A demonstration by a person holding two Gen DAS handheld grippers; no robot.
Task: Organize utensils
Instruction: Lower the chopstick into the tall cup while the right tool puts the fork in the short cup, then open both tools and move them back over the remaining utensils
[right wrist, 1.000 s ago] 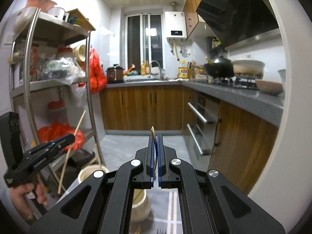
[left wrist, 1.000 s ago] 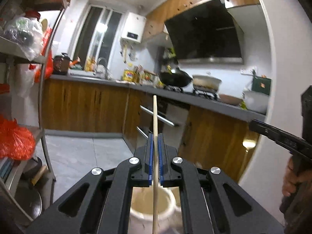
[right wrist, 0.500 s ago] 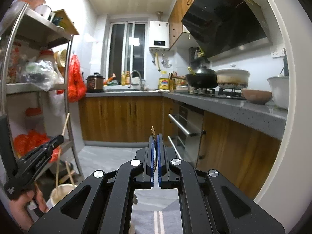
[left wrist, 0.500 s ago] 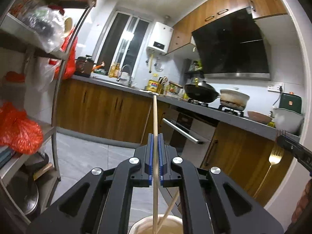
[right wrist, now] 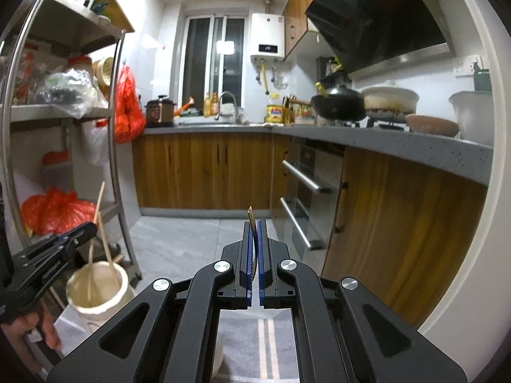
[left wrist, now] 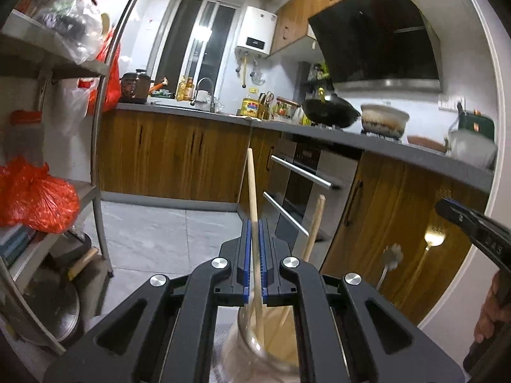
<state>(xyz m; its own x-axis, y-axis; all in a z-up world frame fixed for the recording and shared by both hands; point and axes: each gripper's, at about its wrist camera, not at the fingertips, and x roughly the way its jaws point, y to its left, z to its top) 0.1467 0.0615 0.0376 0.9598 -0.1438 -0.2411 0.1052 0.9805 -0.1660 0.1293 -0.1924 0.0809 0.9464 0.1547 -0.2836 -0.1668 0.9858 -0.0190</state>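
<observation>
My left gripper is clamped on a wooden chopstick, its lower end down inside the cream utensil jar directly below my fingers; a second chopstick leans in the same jar, just right of mine. My right gripper is pinched tight on a gold fork, held to the right of the jar, tines up. Right of the jar there is also a pale slotted utensil, standing upright; what holds it I cannot tell. The jar stands on a grey cloth with white stripes. Beyond the jar lies a grey tiled floor. Left of the jar rises a metal shelf rack with red plastic bags. Behind the jar run wood cabinets under a grey countertop, carrying a black wok and a white pot. Farthest back are the window and a white water heater.
</observation>
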